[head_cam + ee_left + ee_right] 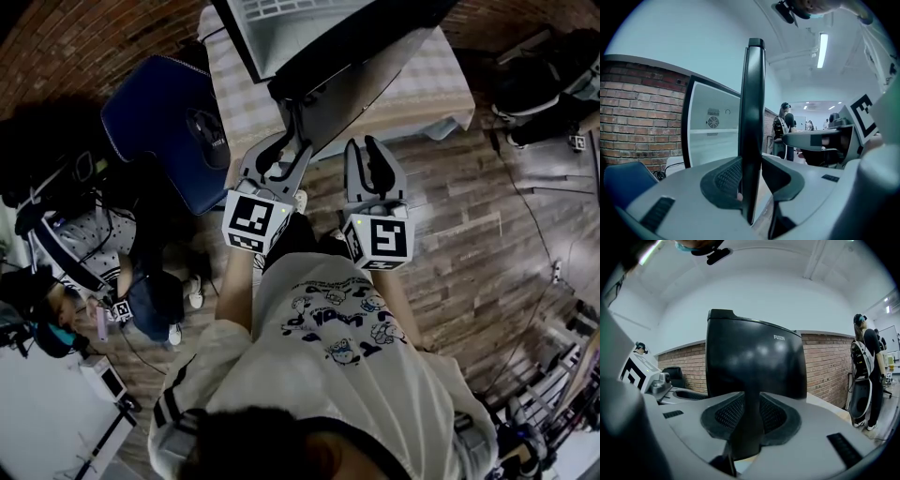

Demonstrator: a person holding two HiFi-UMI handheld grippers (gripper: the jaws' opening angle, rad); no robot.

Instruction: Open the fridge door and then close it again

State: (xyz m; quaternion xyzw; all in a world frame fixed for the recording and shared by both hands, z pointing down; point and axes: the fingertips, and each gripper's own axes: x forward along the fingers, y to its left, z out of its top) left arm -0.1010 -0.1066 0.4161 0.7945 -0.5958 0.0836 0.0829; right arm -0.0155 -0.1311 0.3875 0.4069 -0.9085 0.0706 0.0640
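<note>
dark hair + a white printed t-shirt (328, 375) fill the bottom of head view. both forearms reach fwd side by side, marker cubes up, grippers near level.

left gripper (751, 185) is clenched on the black glossy fridge door (753, 117): the door's free edge stands upright btw the jaws, pads against both faces. right gripper (750, 427) is released, jaws apart w/ nothing btw them, tips close to the door's outer face, just beside the left one.

door hangs swung out from the small white-lined fridge cabinet (712, 136), w/ a wide gap btw its free edge and the cabinet front. fridge sits on a table w/ checked cloth (427, 94), by a red brick wall (637, 117).

dark blue padded chair (164, 122) crowds the left side, near the left gripper. most open room is over the wood plank floor (469, 234) to the right. standing person w/ a backpack (867, 376) is well apart at right.
</note>
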